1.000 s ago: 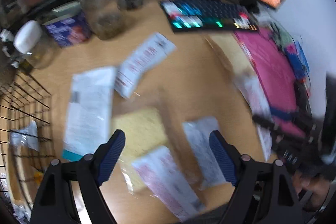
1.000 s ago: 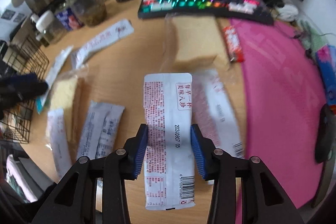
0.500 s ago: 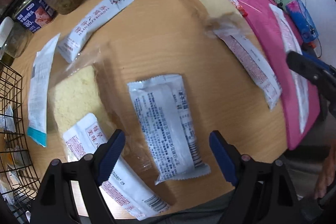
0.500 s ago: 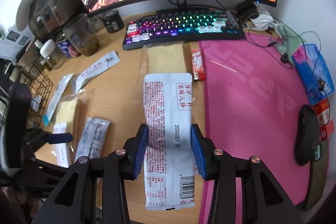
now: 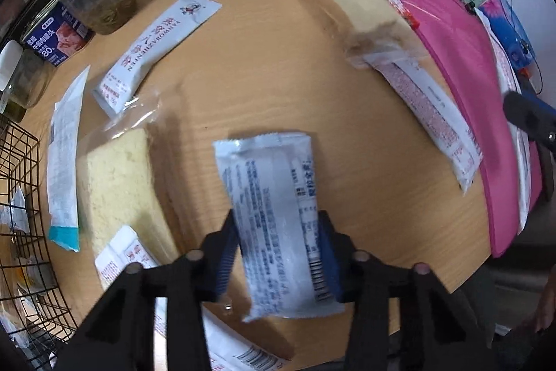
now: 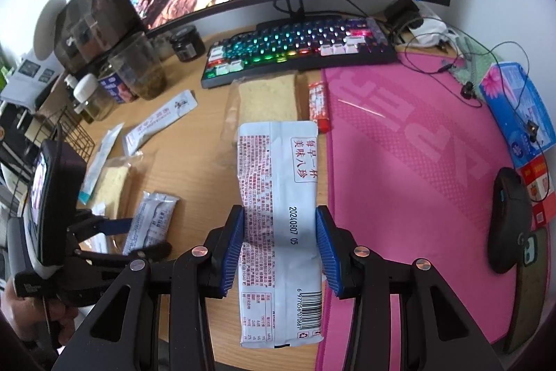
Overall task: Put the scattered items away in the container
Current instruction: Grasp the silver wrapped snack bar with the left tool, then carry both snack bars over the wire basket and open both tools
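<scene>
Crinkled silver sachet (image 5: 278, 225) just clenched by left tool (image 5: 276, 252), flat white sachet (image 6: 279, 214) gripped in right tool (image 6: 279, 249)

Desk (image 5: 278, 65): light wood grain.
Desk mat (image 6: 410, 162): pink, embossed lettering.
Keyboard (image 6: 299, 47): black, rainbow backlight, some white keys.
Held sachet (image 6: 278, 197): white, red print, black barcode.
Second sachet (image 5: 274, 218): silver-white, dark print.
Gripper pads (image 6: 232, 249): blue, ribbed.
Wire basket (image 5: 21, 214): black.
Mouse (image 6: 507, 225): black.
</scene>
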`<state>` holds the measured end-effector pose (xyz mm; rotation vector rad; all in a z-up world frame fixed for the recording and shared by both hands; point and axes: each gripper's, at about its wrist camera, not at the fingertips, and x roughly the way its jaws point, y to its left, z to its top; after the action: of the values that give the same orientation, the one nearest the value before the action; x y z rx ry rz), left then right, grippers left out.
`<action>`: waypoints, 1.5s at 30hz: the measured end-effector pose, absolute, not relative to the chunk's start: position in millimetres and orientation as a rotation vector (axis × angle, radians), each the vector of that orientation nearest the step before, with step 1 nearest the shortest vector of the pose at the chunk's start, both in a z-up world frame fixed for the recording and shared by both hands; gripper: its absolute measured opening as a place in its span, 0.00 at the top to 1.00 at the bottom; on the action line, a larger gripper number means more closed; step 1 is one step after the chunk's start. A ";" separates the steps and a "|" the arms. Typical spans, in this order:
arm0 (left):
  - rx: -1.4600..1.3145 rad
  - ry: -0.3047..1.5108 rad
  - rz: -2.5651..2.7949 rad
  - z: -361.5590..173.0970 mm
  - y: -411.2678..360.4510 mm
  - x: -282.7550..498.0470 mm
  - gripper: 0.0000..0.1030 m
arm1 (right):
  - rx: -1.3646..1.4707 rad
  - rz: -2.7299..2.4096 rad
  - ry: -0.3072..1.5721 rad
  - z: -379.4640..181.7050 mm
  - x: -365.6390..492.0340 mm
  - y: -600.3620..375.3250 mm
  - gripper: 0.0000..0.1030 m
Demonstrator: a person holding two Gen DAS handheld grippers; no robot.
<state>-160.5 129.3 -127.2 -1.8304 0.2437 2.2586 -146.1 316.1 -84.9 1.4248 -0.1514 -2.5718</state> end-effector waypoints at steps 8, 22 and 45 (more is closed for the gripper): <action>-1.709 0.202 2.303 -95.7 119.2 -159.9 0.58 | 1.419 -2.566 -0.134 -81.1 -147.7 310.2 0.59; -1.456 -0.019 2.640 20.4 -23.1 -146.7 0.58 | 1.193 -2.436 0.033 -14.4 -149.7 174.6 0.59; -1.579 -0.395 2.893 -9.3 -271.7 -78.2 0.34 | 1.082 -2.038 0.287 -11.4 -122.9 -150.5 0.56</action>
<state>-78.2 -271.7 -9.3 -1.5787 -0.3952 2.8928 -122.9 -150.5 -11.4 1.0818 0.2867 -2.0376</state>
